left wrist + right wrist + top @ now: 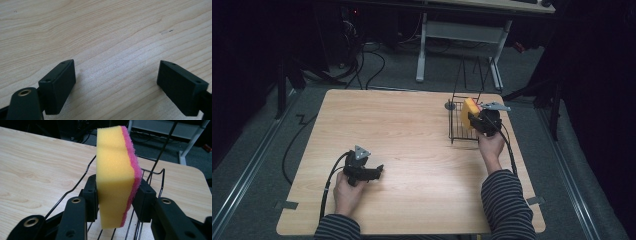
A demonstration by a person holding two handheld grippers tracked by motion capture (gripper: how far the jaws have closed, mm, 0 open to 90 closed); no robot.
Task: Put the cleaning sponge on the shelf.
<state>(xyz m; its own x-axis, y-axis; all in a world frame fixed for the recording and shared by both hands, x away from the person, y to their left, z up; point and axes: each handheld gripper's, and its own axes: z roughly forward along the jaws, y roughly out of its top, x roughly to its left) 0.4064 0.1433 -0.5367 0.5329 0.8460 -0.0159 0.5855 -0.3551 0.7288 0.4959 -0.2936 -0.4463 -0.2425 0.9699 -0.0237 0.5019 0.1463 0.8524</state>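
Observation:
A yellow sponge (113,172) with a pink scouring side stands on edge between the jaws of my right gripper (116,197), which is shut on it. In the high view that right gripper (477,119) holds the sponge (469,111) over the black wire basket (458,131) at the table's right side. The basket's wires (75,187) run under and behind the sponge. My left gripper (378,170) rests low near the front left of the table, open. Its jaws stand wide apart over bare wood (115,67) with nothing between them.
The wooden table (412,130) has open surface across its middle and left. A small grey disc (450,105) lies beside the basket's far corner. Beyond the table stand a white desk frame (422,45) and cables on the floor.

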